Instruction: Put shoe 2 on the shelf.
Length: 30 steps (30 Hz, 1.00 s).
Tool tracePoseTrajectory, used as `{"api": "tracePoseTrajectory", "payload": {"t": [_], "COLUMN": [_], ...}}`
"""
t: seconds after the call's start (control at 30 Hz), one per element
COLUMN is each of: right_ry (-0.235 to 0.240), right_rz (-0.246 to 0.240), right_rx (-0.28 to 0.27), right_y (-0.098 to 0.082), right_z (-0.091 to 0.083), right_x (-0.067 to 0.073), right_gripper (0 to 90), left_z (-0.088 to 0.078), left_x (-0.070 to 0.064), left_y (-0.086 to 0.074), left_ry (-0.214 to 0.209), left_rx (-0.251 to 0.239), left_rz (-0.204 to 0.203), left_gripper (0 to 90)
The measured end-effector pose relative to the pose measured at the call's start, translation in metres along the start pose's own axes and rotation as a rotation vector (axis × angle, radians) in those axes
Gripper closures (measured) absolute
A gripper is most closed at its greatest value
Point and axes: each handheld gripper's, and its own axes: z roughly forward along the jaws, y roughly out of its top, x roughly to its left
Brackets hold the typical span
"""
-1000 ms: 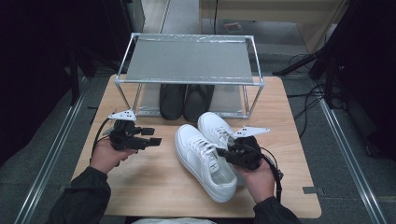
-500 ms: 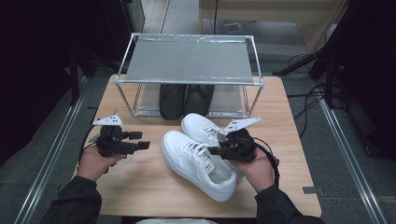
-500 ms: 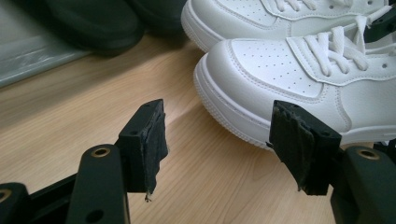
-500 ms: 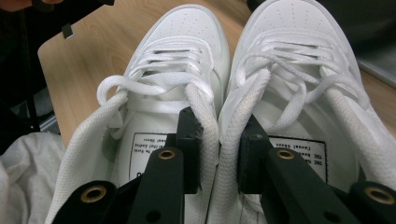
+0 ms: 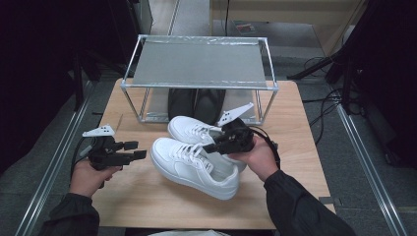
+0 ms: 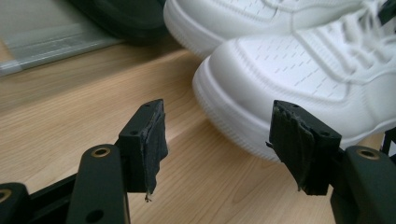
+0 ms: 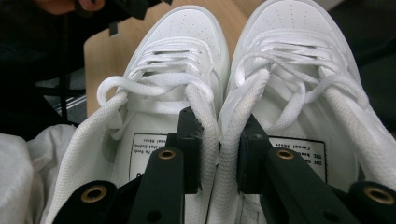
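Two white sneakers lie side by side on the wooden table (image 5: 147, 196), the near one (image 5: 194, 167) and the far one (image 5: 196, 130), toes pointing left. My right gripper (image 5: 209, 146) is shut on their inner collars, pinching both together (image 7: 219, 140); the left-hand shoe (image 7: 182, 46) and right-hand shoe (image 7: 294, 37) stretch away from its jaws. My left gripper (image 5: 137, 150) is open and holds nothing, just left of the near shoe's toe. In the left gripper view its jaws (image 6: 219, 140) stand wide apart over the wood, with that toe (image 6: 299, 79) right ahead.
A metal-framed rack (image 5: 199, 64) with a grey top shelf stands at the back of the table. A pair of black shoes (image 5: 194, 103) sits under it, just behind the white pair. Bare wood lies left and front of the sneakers.
My right gripper has slid the pinched white pair to the left. My left gripper has drawn back to the left and a little nearer the person, still open.
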Motion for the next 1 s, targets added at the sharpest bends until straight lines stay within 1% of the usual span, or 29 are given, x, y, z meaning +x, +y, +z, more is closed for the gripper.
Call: {"api": "tracePoseTrajectory", "payload": {"t": [0.07,0.1,0.13,0.2,0.23,0.27,0.37,0.43,0.47,0.57,0.63,0.73,0.8,0.83,0.87,0.93,0.97,1.0], "right_ry": [0.024,0.029,0.043,0.052,0.048,0.048,0.042,0.05,0.055,0.069,0.052,0.029,0.016,0.008,-0.004,-0.034,-0.06,-0.079], "right_rz": [-0.024,-0.042,-0.068,-0.088,-0.096,-0.101,-0.12,-0.135,-0.129,-0.132,-0.141,-0.146,-0.135,-0.116,-0.113,-0.089,-0.087,-0.074], "right_rx": [0.0,0.001,0.004,0.005,0.004,0.007,0.012,0.012,0.01,0.01,0.016,0.006,-0.012,-0.021,-0.03,-0.041,-0.04,-0.037], "right_y": [0.01,0.014,0.021,0.03,0.034,0.042,0.055,0.064,0.069,0.083,0.095,0.114,0.124,0.128,0.133,0.142,0.147,0.151], "right_z": [-0.006,-0.009,-0.014,-0.021,-0.024,-0.03,-0.039,-0.045,-0.048,-0.058,-0.064,-0.074,-0.079,-0.082,-0.085,-0.088,-0.088,-0.088], "right_x": [-0.004,-0.005,-0.007,-0.009,-0.009,-0.008,-0.006,-0.004,-0.003,0.001,0.006,0.01,0.01,0.01,0.01,0.008,0.008,0.006], "right_gripper": [76.6,76.6,76.7,76.6,76.6,76.6,76.6,76.6,76.6,76.5,76.7,76.8,76.7,76.8,76.8,76.8,76.9,77.0], "left_z": [-0.002,-0.003,-0.003,-0.004,-0.005,-0.006,-0.009,-0.01,-0.01,-0.011,-0.011,-0.012,-0.011,-0.011,-0.01,-0.009,-0.008,-0.008], "left_x": [0.002,0.003,0.003,0.004,0.005,0.006,0.01,0.011,0.011,0.012,0.012,0.012,0.011,0.01,0.01,0.01,0.009,0.009], "left_y": [-0.001,-0.002,-0.002,-0.003,-0.003,-0.003,-0.005,-0.006,-0.006,-0.006,-0.006,-0.006,-0.006,-0.006,-0.005,-0.005,-0.005,-0.004], "left_ry": [-0.001,0.005,0.003,0.004,0.009,0.004,-0.005,0.006,0.008,0.0,-0.002,-0.002,-0.008,-0.007,-0.01,-0.015,-0.021,-0.027], "left_rx": [0.0,0.001,0.0,-0.003,-0.007,-0.006,0.006,0.007,0.006,-0.004,-0.003,-0.005,-0.005,0.0,0.001,0.002,0.001,0.003], "left_rz": [0.001,-0.003,-0.009,-0.008,-0.012,-0.013,-0.015,-0.019,-0.021,-0.02,-0.026,-0.019,-0.016,-0.012,-0.012,-0.008,-0.006,-0.007], "left_gripper": [36.3,36.3,36.3,36.3,36.3,36.3,36.1,36.0,36.0,36.0,36.0,36.0,36.0,36.0,36.0,36.0,36.0,36.0]}}
